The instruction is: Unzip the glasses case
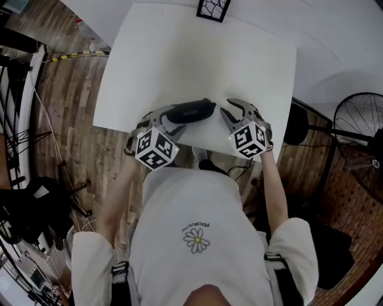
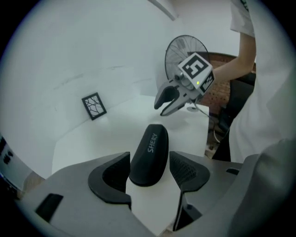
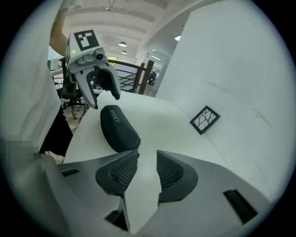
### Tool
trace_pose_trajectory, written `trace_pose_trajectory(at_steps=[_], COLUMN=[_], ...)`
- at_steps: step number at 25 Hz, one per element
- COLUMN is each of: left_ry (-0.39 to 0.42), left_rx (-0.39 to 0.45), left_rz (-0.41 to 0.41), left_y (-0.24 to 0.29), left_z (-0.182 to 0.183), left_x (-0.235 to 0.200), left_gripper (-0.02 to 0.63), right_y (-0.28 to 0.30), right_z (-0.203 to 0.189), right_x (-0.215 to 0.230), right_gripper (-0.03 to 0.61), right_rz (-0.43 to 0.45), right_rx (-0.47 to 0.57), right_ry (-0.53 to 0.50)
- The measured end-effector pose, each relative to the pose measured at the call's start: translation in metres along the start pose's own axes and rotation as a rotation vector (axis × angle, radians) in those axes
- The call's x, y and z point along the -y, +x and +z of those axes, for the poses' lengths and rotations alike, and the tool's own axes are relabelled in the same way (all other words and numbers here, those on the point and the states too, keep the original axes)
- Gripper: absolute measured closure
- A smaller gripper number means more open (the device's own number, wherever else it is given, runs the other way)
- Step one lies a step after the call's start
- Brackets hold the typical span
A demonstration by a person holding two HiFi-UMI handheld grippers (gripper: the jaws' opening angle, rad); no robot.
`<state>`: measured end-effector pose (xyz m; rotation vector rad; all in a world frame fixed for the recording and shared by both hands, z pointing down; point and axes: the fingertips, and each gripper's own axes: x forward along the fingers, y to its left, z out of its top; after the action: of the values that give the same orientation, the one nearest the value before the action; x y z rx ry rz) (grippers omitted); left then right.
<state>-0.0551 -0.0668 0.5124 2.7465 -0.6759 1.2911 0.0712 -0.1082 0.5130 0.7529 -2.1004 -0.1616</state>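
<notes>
Risk no.1: glasses case (image 1: 190, 112) lies loose near the front edge of the white table (image 1: 179, 54). Left tool (image 1: 163, 119) has jaws apart, straddling one end w/o pressing, so a tug on the zip could drag or flip the case off. Right tool (image 1: 236, 113) is also apart & empty, just beside the other end. Zip pull isn't visible in any view, so a mis-grab on the smooth shell is likely. Small framed pic (image 1: 213, 7) stands at the table's far edge. Wood floor (image 1: 66, 101), fan (image 1: 359, 119) to the right, white walls.
</notes>
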Motion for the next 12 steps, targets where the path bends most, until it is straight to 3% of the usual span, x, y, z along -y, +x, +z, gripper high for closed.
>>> trace_pose_trajectory(at_steps=[7,12], left_ry=[0.128,0.124], left_rx=[-0.075,-0.048], left_rz=[0.059,0.065], left_y=[0.013,0.011], left_z=[-0.027,-0.018], left_x=[-0.004,-0.010], left_gripper=[0.356,0.357], right_y=[-0.005,0.011], right_z=[-0.008,0.000], right_x=[-0.036,-0.057], right_gripper=[0.466,0.459], right_rz=[0.016,0.057], right_rx=[-0.011,-0.022], right_ry=[0.125,0.150])
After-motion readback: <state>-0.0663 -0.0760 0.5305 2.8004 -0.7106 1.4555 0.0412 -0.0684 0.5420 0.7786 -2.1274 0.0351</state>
